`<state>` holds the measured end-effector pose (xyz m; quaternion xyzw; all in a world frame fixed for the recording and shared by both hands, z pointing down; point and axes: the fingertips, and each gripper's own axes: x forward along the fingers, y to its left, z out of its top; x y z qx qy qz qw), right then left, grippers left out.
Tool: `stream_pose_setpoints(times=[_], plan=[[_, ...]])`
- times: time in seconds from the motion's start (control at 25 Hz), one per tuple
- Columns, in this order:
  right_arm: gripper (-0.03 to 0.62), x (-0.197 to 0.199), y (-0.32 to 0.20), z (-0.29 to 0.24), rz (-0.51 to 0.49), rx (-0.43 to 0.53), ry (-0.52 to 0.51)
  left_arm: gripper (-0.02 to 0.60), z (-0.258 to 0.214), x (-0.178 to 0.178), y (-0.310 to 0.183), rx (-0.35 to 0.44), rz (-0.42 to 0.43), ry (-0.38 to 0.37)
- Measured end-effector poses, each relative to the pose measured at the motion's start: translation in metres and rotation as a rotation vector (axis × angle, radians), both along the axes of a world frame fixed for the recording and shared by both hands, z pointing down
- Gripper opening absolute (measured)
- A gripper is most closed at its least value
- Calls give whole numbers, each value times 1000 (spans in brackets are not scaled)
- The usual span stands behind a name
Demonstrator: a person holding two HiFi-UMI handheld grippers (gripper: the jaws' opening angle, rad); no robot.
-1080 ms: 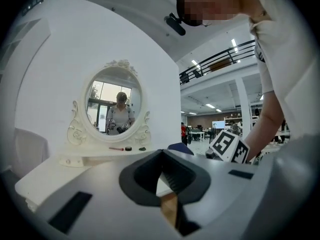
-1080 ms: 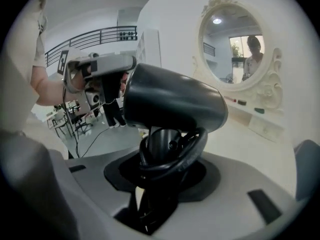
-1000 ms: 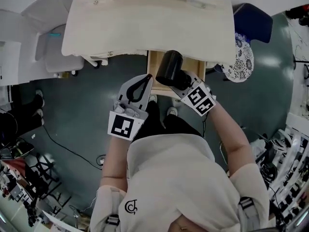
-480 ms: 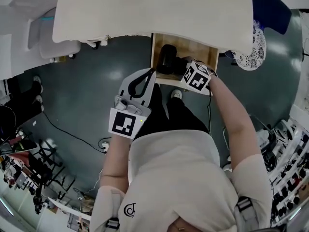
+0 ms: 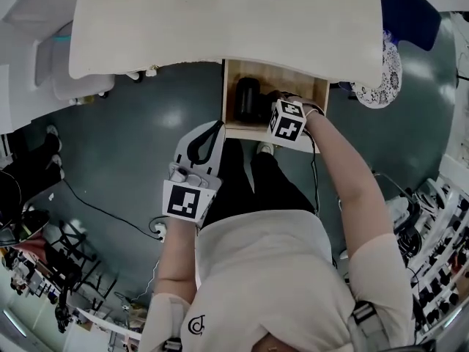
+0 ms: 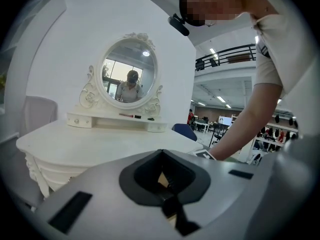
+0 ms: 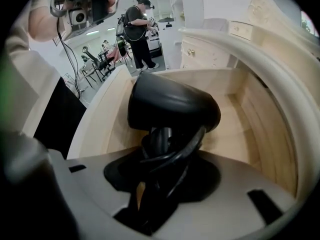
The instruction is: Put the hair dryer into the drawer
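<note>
Black plastic hair dryer (image 5: pixel 249 100), clamped in right gripper (image 7: pixel 165 149), drops from above the open pale wooden drawer (image 5: pixel 316 94) to inside it, probably near release; left gripper (image 5: pixel 215 129) closed, empty.

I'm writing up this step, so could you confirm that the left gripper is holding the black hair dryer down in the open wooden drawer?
Not quite: it is the right gripper that is holding the black hair dryer down in the open wooden drawer. The right gripper view shows its jaws closed on the dryer, while the left gripper is shut and empty.
</note>
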<state>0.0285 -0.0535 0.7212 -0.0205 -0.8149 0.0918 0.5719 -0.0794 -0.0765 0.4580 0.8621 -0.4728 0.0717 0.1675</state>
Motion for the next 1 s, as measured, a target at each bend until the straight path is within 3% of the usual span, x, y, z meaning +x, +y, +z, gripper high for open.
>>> stream_pose_setpoints(times=[0.24,0.52,0.72,0.88,1.0], plan=[[198,0,9,10,22,-81,19,14,9,-1,-6,-10,15,-11],[275,-3,-1,6,122,-80,-10,14,16,-5,-13,-7,26,-24],[302,-7,-8,-11,117,-63,-18,14,22,-9,-14,-38,45,-51],[250,-17,-19,-45,157,-30,-105,14,16,-14,-23,-36,41,-71],[105,-19,-37,-78,212,77,-153,14,8,-15,-28,-18,30,-47]])
